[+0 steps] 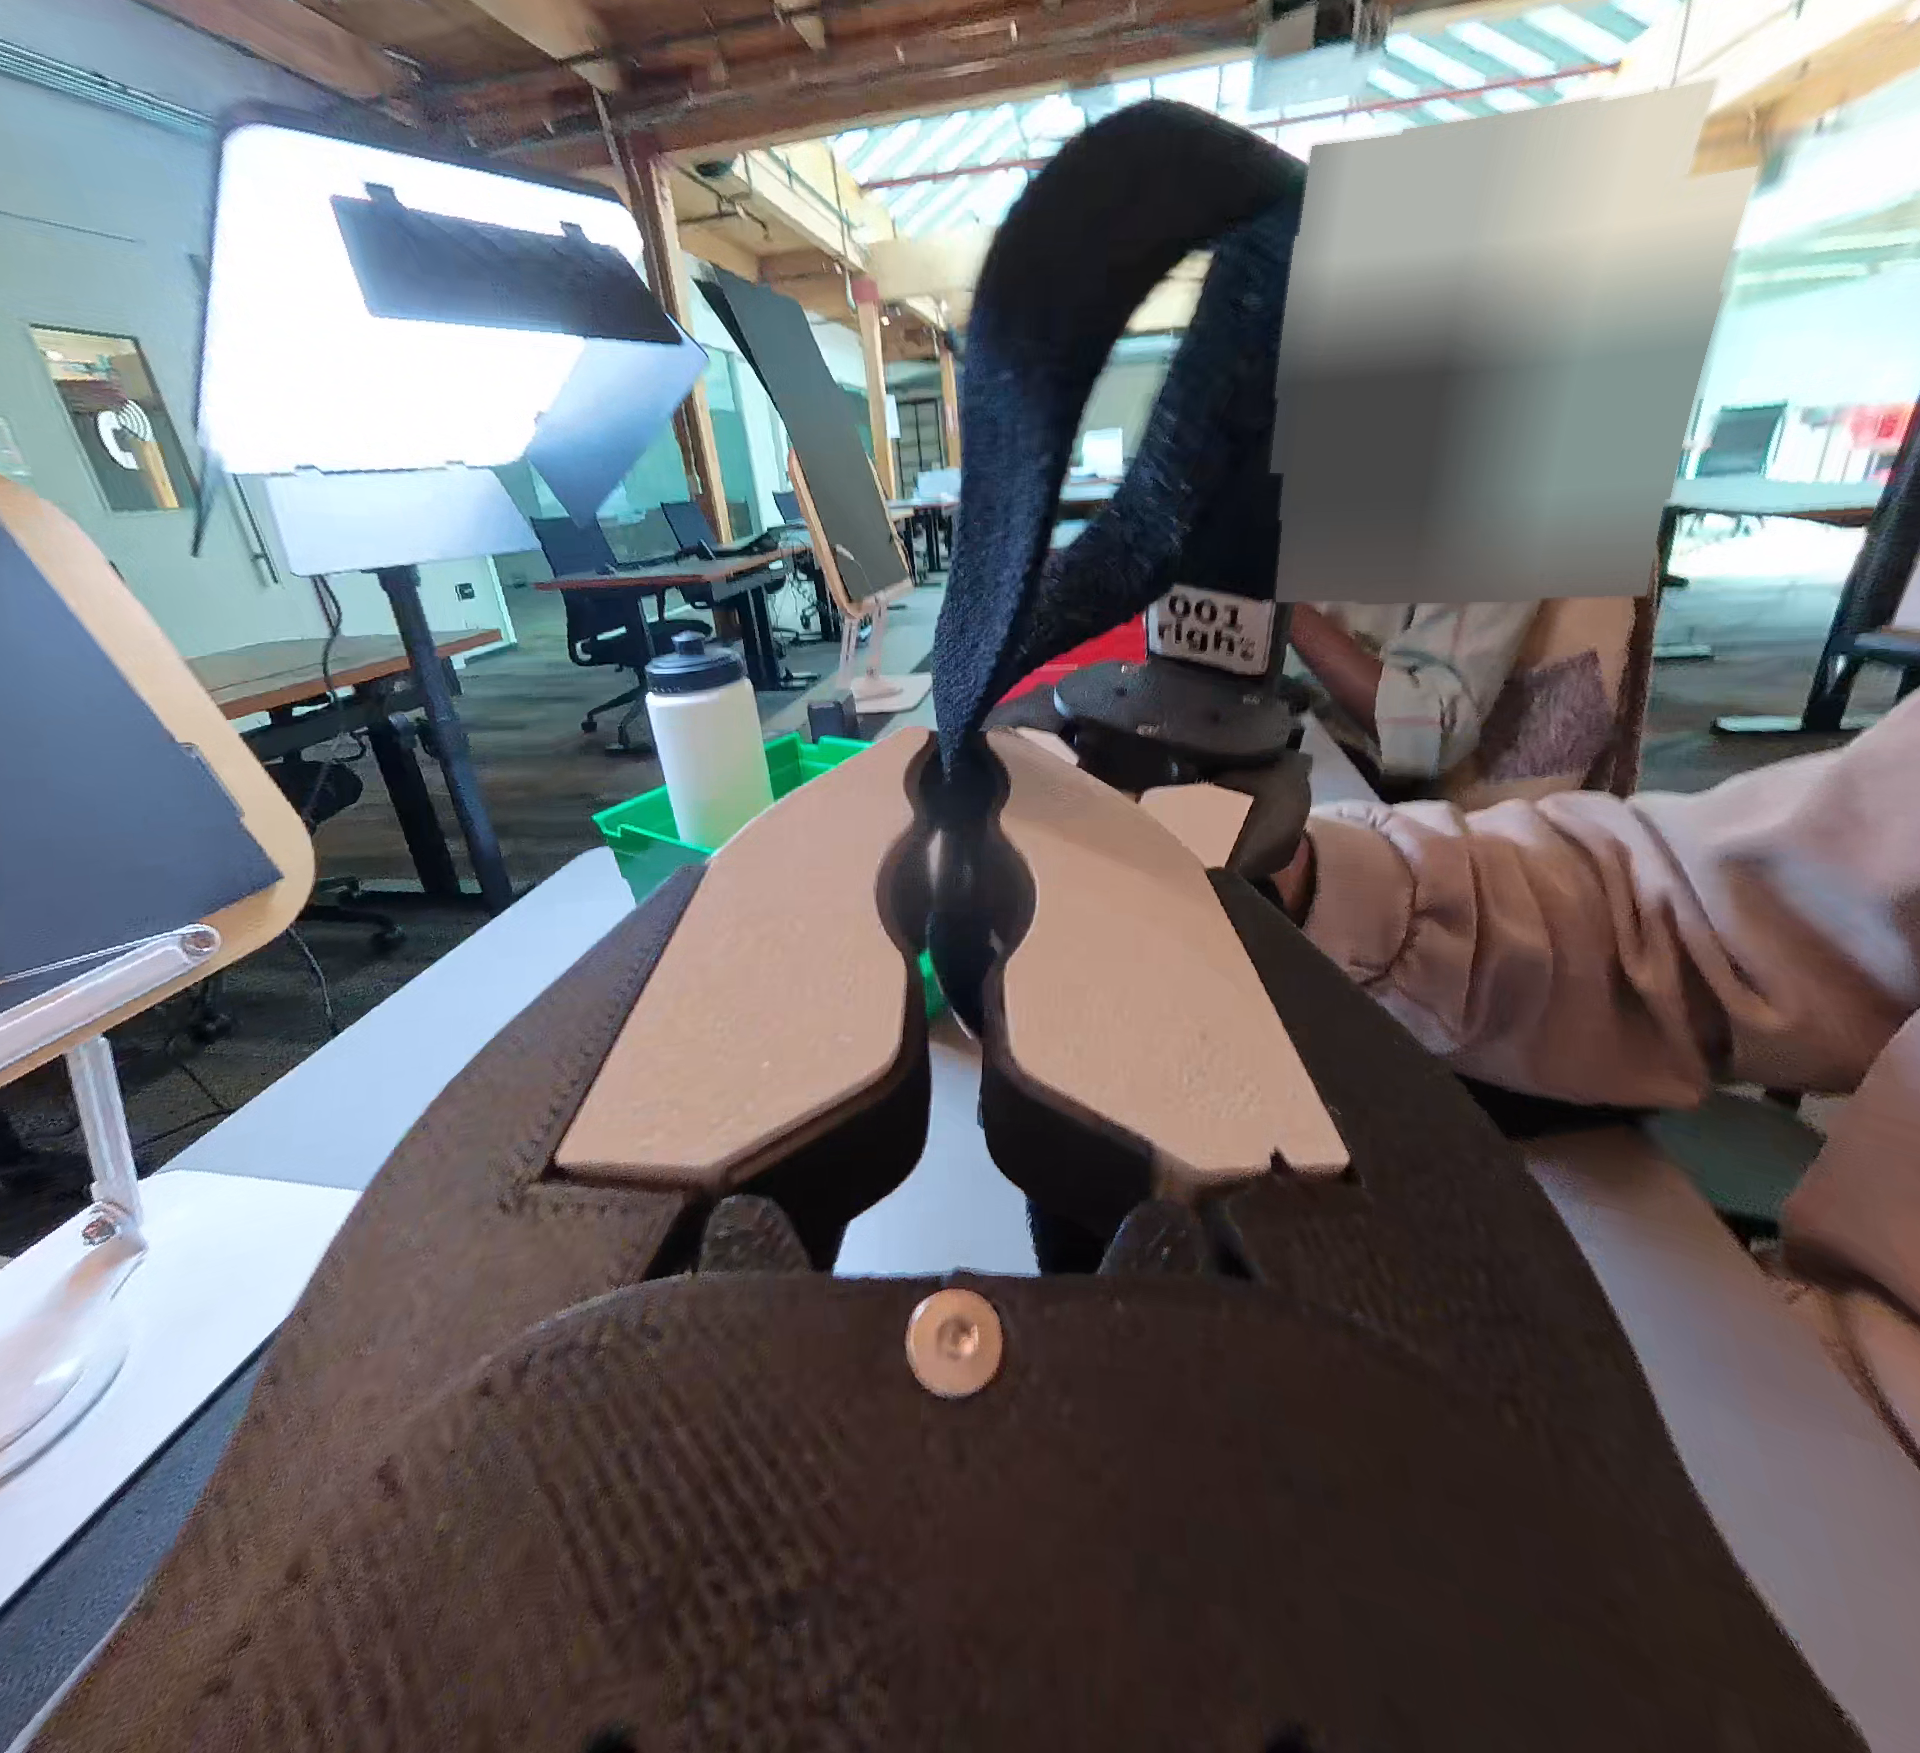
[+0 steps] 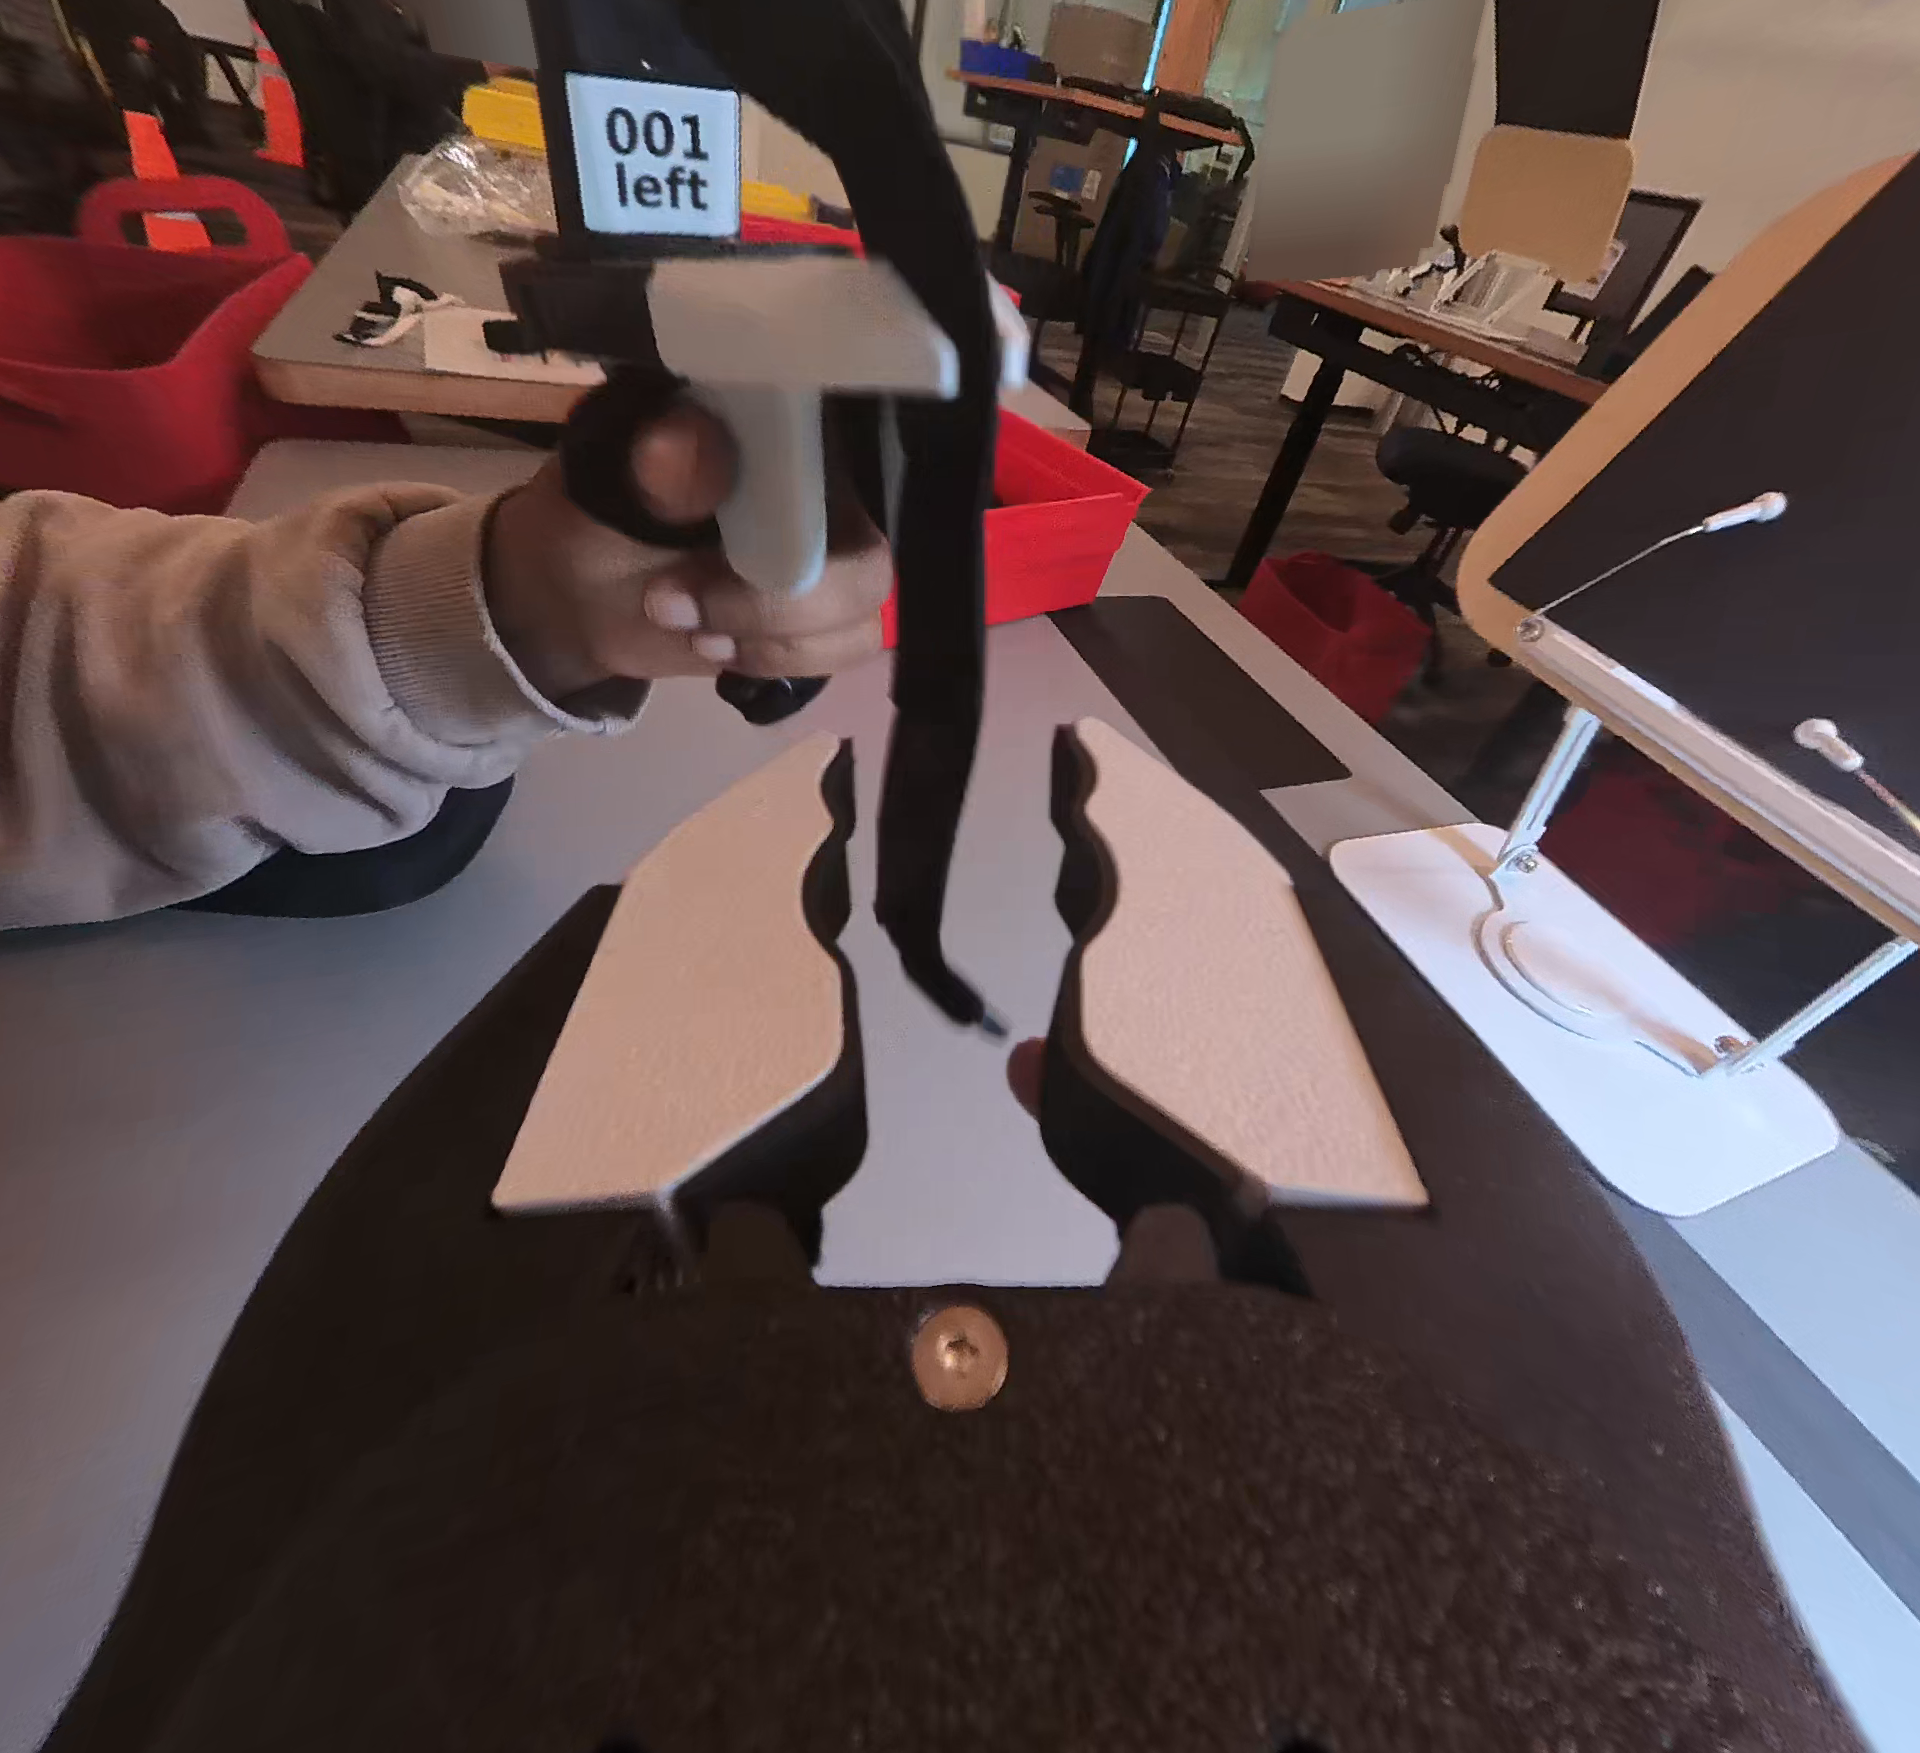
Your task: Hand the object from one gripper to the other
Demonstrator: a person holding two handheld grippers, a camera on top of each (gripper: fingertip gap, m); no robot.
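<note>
A black fabric strap [image 1: 1023, 415] is seen in the left wrist view clamped between the fingers of the left gripper [image 1: 961, 789], which are drawn together on its bunched lower part, while the rest is looped upward in front of the camera. The right gripper [image 1: 1195, 768] is glimpsed beyond, held by a hand in a beige sleeve [image 1: 1558, 924], so the handover is judged to be under way but not completed.

In the right wrist view, the strap [image 2: 925, 664] is shown hanging down from the left gripper [image 2: 977, 321], its tail dropped into the gap between the fingers of the right gripper [image 2: 951, 768] above the grey table [image 2: 260, 1028]. These fingers are spread apart, and the strap appears not to be touched by either pad, though blur makes that uncertain. Closing the right gripper on the tail and then releasing the left one are left to be done.
</note>
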